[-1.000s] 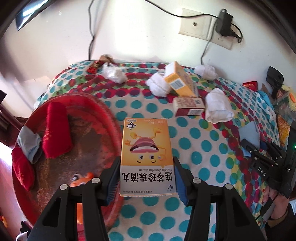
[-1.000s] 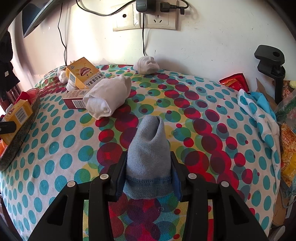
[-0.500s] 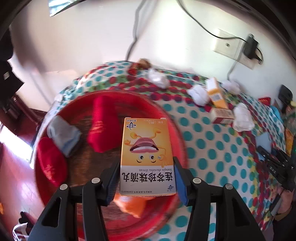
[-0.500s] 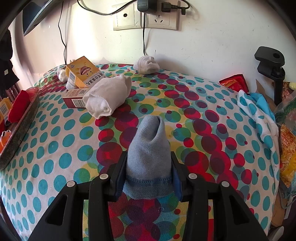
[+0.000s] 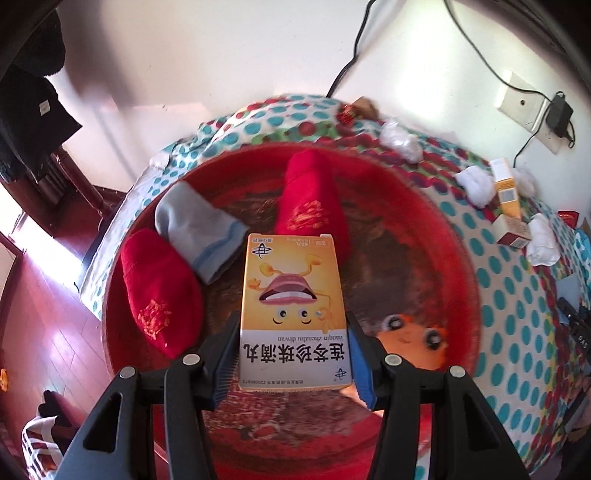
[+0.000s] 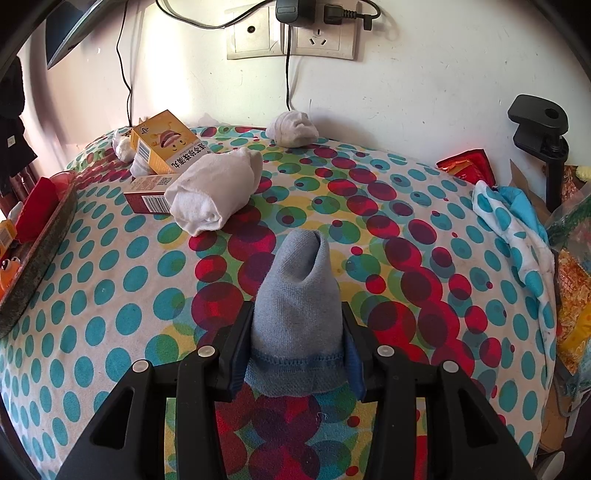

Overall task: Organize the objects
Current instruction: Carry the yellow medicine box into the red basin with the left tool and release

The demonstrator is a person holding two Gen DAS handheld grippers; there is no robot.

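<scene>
My left gripper (image 5: 291,354) is shut on a yellow medicine box (image 5: 293,295) with a cartoon face, held over a round red tray (image 5: 458,254). In the tray lie two red socks (image 5: 159,299) (image 5: 314,206), a grey-blue sock (image 5: 195,229) and an orange toy (image 5: 413,339). My right gripper (image 6: 295,350) is shut on a folded grey-blue sock (image 6: 299,291), low over the dotted tablecloth (image 6: 110,280). In the right wrist view, a white rolled sock (image 6: 214,188), a second yellow box (image 6: 166,144) and a red-brown box (image 6: 147,192) lie at the back left.
Another white sock (image 6: 293,129) sits by the wall under the sockets (image 6: 295,33). The tray's rim (image 6: 40,236) shows at the left edge of the right wrist view. A black clamp stand (image 6: 543,140), snack packets (image 6: 469,170) and a bunched dotted cloth (image 6: 517,221) crowd the right side.
My left gripper has carried the yellow box leftward from the tablecloth beside the tray to above the tray's middle. The right gripper and its sock have not moved.
</scene>
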